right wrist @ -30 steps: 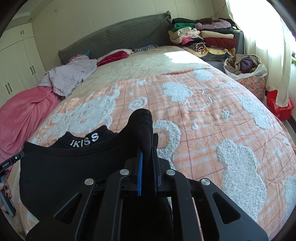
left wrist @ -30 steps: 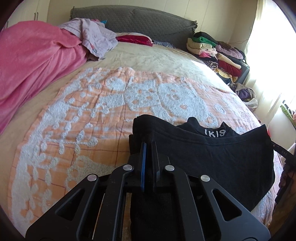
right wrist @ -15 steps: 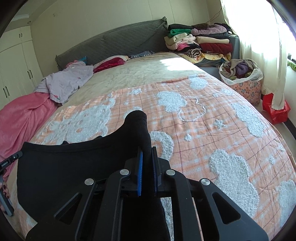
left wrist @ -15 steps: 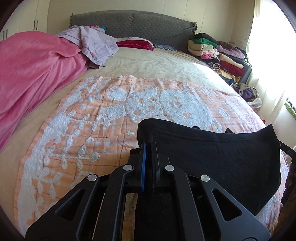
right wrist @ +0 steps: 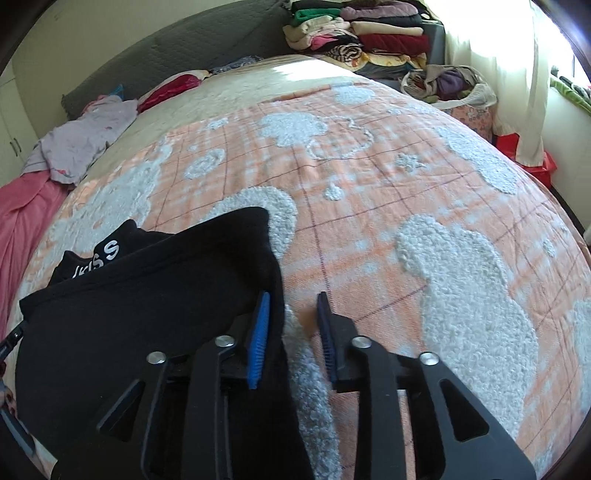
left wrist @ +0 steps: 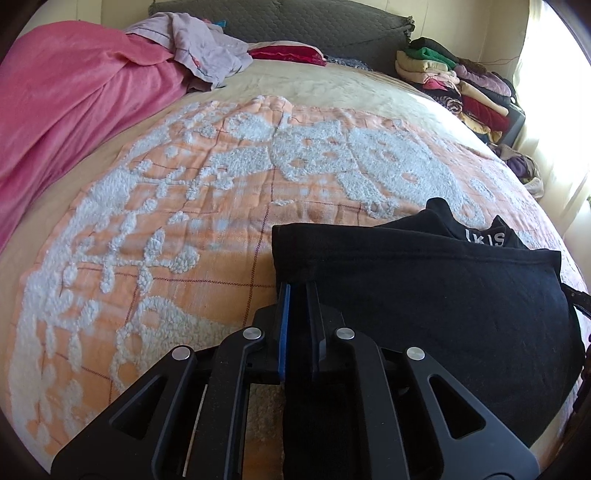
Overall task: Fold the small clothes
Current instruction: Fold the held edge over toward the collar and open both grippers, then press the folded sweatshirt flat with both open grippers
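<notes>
**Black garment lay folded on the bed between two grippers**

Black garment (left wrist: pixel 424 295) with white lettering on its band rested on the orange-and-white blanket (left wrist: pixel 166 229), which covered most of the bed (left wrist: pixel 332 85). A dark padded headboard (left wrist: pixel 295 22) ran along the far end. To the left, a large pink cover (left wrist: pixel 66 103) was heaped on the bed's side, with a crumpled lilac garment (left wrist: pixel 199 55) lying on top of it and a red pillow (left wrist: pixel 288 53) just beside that. At the far right, a stack of folded clothes (left wrist: pixel 454 85) stood beside the bed, and in the right wrist view a bag of clothes (right wrist: pixel 450 85) sat near a pale curtain (right wrist: pixel 517 55). None of these touched the black garment; the blanket around it was otherwise bare.

The left gripper (left wrist: pixel 298 295) sat at the garment's left corner. Its jaws stood narrow and were opening, with black cloth filling the slim gap between them and the pads pressing on it.

The right gripper (right wrist: pixel 293 306) sat at the garment's right corner. Its jaws were opening and stood moderately apart. The cloth edge lay against the blue pad of the left finger only, and the blanket showed through the gap beside it.
</notes>
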